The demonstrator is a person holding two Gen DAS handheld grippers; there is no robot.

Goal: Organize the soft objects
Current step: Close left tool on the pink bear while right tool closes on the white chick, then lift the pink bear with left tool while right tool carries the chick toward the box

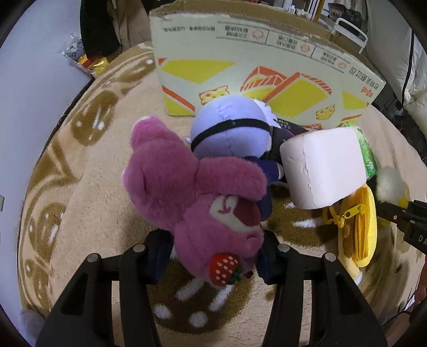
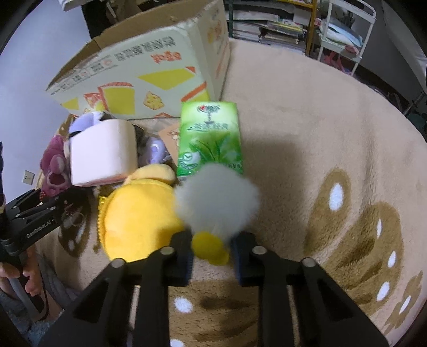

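A pink plush bear [image 1: 192, 192] with a strawberry on it hangs head-down between the pads of my left gripper [image 1: 213, 251], which is shut on its lower body. Behind it lie a purple-headed doll [image 1: 229, 128] and a pale pink soft block [image 1: 325, 165]. My right gripper [image 2: 212, 248] is shut on a white fluffy toy [image 2: 216, 200] at its yellow end. A yellow zip pouch [image 2: 138, 221] lies just left of it on the rug. A green tissue pack [image 2: 210, 138] lies behind the fluffy toy. The pink bear [image 2: 54, 168] shows at the far left.
An open cardboard box [image 1: 240, 69] with yellow and orange print stands behind the pile on the beige patterned rug [image 2: 320, 133]. Shelves with books [image 2: 280, 24] stand beyond the rug. A person's hand [image 2: 16, 277] holds the left gripper's handle.
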